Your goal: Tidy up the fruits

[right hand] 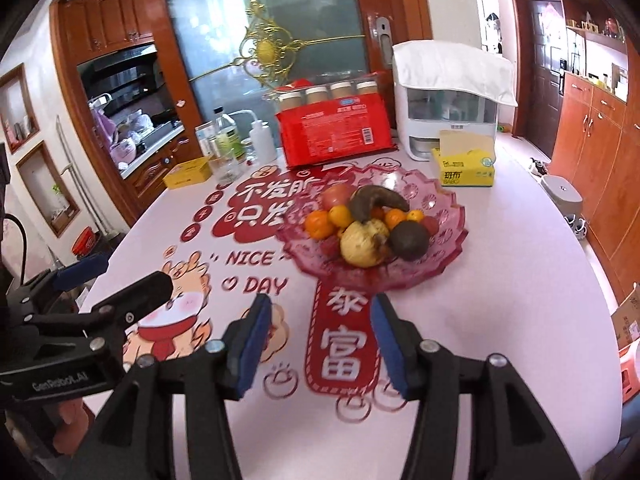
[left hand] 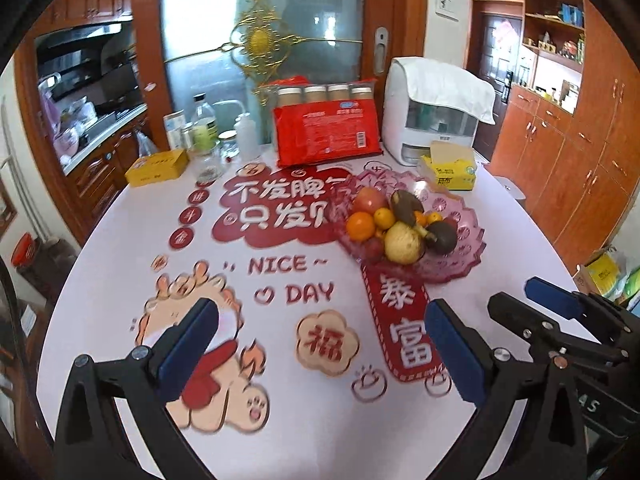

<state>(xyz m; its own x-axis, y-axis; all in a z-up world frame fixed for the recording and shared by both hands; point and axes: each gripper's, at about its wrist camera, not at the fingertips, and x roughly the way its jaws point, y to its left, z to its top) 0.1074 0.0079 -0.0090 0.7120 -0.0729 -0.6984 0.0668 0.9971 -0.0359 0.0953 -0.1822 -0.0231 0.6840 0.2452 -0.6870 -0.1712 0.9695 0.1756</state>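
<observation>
A pink glass fruit bowl (left hand: 460, 266) (right hand: 442, 258) stands on the white table past both grippers. It holds oranges (left hand: 360, 226) (right hand: 319, 224), a yellow pear (left hand: 404, 242) (right hand: 364, 245), a dark round fruit (left hand: 442, 236) (right hand: 408, 240), a blackened banana (left hand: 406, 207) (right hand: 376, 200) and an apple (left hand: 372, 200) (right hand: 336, 196). My left gripper (left hand: 320, 314) (right hand: 132, 270) hovers open over the printed tablecloth, nothing between its blue pads. My right gripper (right hand: 320, 304) (left hand: 516, 292) is beside it, closer to the bowl, open and empty too.
At the back stand a red pack of bottles (left hand: 328, 132), a white appliance under a towel (left hand: 436, 112), a yellow tissue box (left hand: 452, 170), a yellow box (left hand: 158, 166) and several bottles (left hand: 204, 128). The table's rounded edge falls off on both sides; cabinets stand right.
</observation>
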